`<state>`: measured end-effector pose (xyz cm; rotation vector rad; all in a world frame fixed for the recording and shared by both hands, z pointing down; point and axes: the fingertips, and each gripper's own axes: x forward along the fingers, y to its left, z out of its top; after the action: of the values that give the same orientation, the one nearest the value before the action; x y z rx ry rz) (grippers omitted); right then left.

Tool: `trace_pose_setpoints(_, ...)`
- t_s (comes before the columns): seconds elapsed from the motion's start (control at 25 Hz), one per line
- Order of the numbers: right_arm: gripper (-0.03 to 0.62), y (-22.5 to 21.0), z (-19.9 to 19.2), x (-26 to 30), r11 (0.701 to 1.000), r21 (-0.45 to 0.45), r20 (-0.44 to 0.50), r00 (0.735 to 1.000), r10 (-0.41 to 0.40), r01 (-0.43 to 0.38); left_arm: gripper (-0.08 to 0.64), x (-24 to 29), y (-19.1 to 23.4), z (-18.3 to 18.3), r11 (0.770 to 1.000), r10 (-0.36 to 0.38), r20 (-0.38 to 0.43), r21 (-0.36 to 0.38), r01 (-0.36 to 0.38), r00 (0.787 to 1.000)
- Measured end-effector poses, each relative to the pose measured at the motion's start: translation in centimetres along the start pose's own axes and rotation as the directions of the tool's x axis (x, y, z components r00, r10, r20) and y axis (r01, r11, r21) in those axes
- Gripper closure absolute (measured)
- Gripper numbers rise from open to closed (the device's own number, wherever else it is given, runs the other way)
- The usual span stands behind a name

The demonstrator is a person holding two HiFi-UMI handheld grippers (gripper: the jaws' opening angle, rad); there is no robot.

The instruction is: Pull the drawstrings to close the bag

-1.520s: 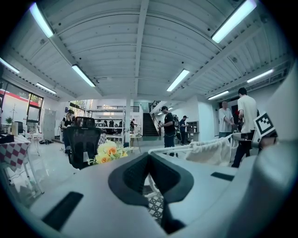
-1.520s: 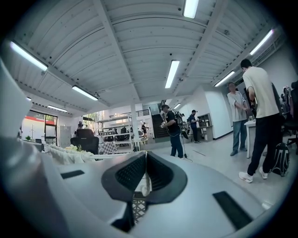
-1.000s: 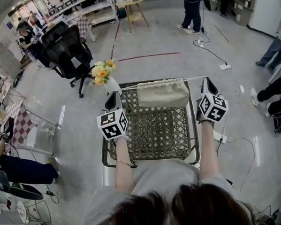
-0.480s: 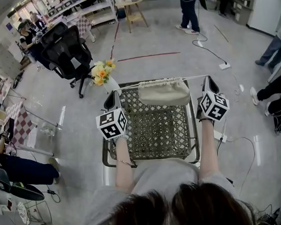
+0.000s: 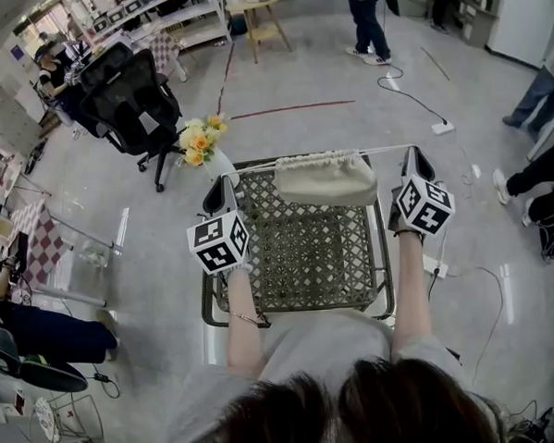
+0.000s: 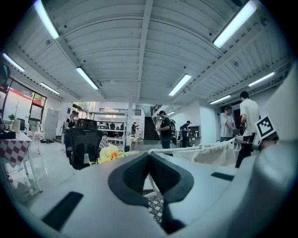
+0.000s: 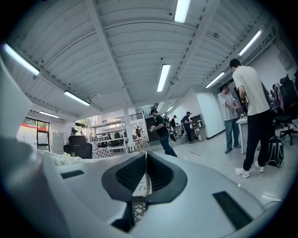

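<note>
Two grippers were clamped on one cord. The left gripper [image 5: 225, 182] and the right gripper [image 5: 412, 153], each with its jaws pressed together on a cord end, held the drawstring [image 5: 256, 167] taut and nearly level across the far edge of the lattice-topped table [image 5: 306, 251]. The cream bag [image 5: 326, 179] sat at that far edge between them. Its mouth was gathered into ruffles along the cord and looked most of the way closed.

The thin cord could have slipped from either pair of jaws had the pull sharpened, since little of it showed in the grip. An uneven pull could have dragged the light bag sideways, or off the table's far edge, instead of cinching it. The flowers [image 5: 201, 141], near the left gripper at the table's far corner, could have been knocked by a wide outward swing.

Compared with a second earlier, the grippers stood slightly farther apart. The bag had shifted a little toward the right and the far edge, and its mouth looked more tightly gathered.
</note>
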<state>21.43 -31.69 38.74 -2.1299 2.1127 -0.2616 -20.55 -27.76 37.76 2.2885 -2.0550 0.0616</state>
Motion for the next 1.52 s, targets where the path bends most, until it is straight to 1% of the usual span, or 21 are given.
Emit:
trace_pose_setpoints(0.28, 0.566, -0.6, -0.1, -0.2, 1.000, 0.011, 0.005, 1.000, -0.009, 0.009, 0.533, -0.3, 0.0, 0.2, 1.000, 0.010, 0.016, 0.009, -0.010, 1.000)
trace_pose_setpoints(1.16, 0.566, -1.8, 0.5, -0.1, 0.998, 0.047, 0.017, 0.999, -0.050, 0.049, 0.534, -0.3, 0.6, 0.6, 1.000, 0.018, 0.026, -0.010, -0.018, 0.999)
trace_pose_setpoints(1.52, 0.566, -2.3, 0.4, -0.2, 0.997, 0.059, 0.019, 0.998, -0.054, 0.053, 0.532, -0.4, 0.7, 0.6, 1.000, 0.021, 0.028, -0.016, -0.020, 0.999)
